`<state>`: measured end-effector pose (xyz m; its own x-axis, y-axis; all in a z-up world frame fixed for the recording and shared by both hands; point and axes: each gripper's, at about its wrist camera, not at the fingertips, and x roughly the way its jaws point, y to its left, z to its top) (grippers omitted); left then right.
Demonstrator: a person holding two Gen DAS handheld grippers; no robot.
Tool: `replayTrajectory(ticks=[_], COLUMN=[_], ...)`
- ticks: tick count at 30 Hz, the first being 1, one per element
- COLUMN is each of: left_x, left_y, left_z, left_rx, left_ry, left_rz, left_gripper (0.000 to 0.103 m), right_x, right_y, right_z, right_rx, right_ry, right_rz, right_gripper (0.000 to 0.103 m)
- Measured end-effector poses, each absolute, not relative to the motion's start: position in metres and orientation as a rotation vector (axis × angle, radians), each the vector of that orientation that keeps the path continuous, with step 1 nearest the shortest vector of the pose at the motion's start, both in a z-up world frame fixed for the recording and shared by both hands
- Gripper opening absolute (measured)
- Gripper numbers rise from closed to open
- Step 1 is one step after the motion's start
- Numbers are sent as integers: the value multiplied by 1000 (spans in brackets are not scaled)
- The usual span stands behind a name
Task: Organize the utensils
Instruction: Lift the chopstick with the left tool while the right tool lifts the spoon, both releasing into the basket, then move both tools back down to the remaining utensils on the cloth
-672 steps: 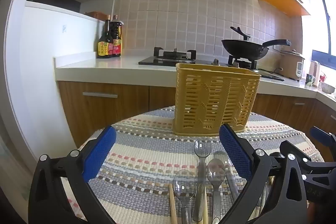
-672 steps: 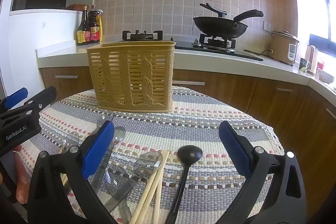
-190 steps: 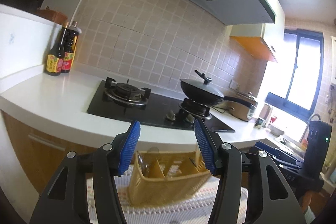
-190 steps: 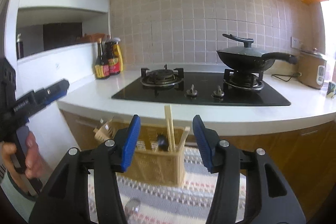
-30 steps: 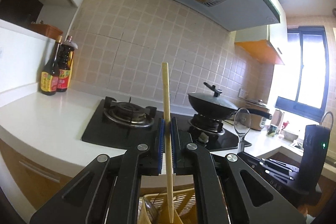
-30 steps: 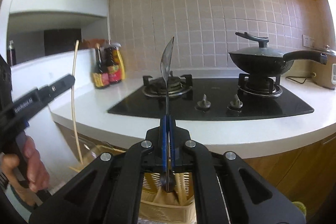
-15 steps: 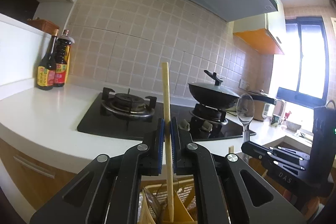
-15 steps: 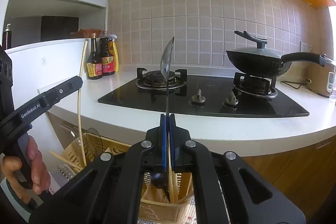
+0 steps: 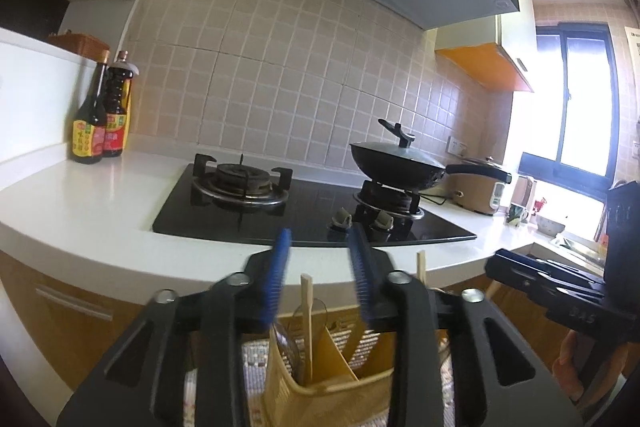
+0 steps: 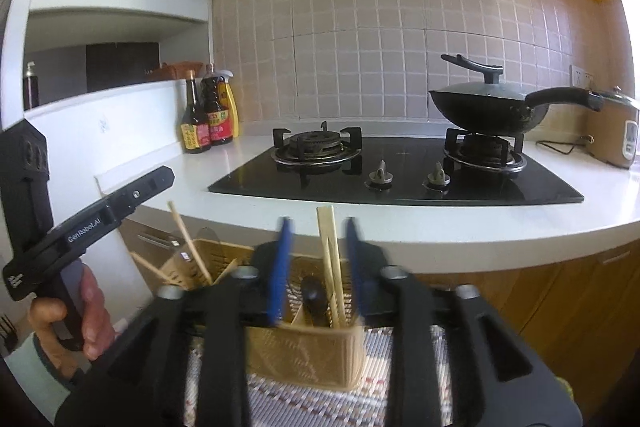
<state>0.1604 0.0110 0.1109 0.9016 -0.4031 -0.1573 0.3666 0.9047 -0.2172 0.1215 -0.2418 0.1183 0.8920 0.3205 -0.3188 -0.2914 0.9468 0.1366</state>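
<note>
Below both grippers stands the yellow slotted basket (image 9: 320, 391) (image 10: 312, 347). My left gripper (image 9: 320, 267) hovers over it with its jaws opening and the blue pads touching nothing. A wooden chopstick (image 9: 307, 323) stands loose in the compartment beneath, beside clear spoons (image 9: 292, 335). My right gripper (image 10: 316, 259) is also opening over the basket's other end, its pads free. A pair of chopsticks (image 10: 330, 259) and a black spoon (image 10: 312, 295) stand in the compartment under it. Each view shows the other gripper in a hand: the right gripper (image 9: 560, 291), the left gripper (image 10: 92, 223).
The basket sits on a striped woven cloth (image 10: 320, 403). Behind it runs a white counter (image 9: 80, 211) with a black hob (image 9: 304, 211), a lidded wok (image 9: 396, 167), sauce bottles (image 9: 100, 123) and a rice cooker (image 9: 476, 187). Wooden cabinet fronts (image 10: 560, 299) lie below.
Both grippers were shut, the left on a chopstick and the right on a clear spoon. Now both have opened; the chopstick has dropped into the basket and the spoon has left the right pads.
</note>
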Motion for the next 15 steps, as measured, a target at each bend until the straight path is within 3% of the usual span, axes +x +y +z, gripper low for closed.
replayTrajectory(ticks=[2,10,15], left_x=[148,79,40], left_y=[17,25,19], left_z=[116,144,141], left_rx=[-195,-141,-78], left_ry=[194,175,271], left_rz=[-403,-402,-388], left_gripper=[44,44,44], right_x=[106,54,33], right_y=[-245,-251,-249], right_z=[123,131,120], right_rx=[85,67,54], right_ry=[341,483,640], right_rz=[305,269,282], right_gripper=[51,51,51])
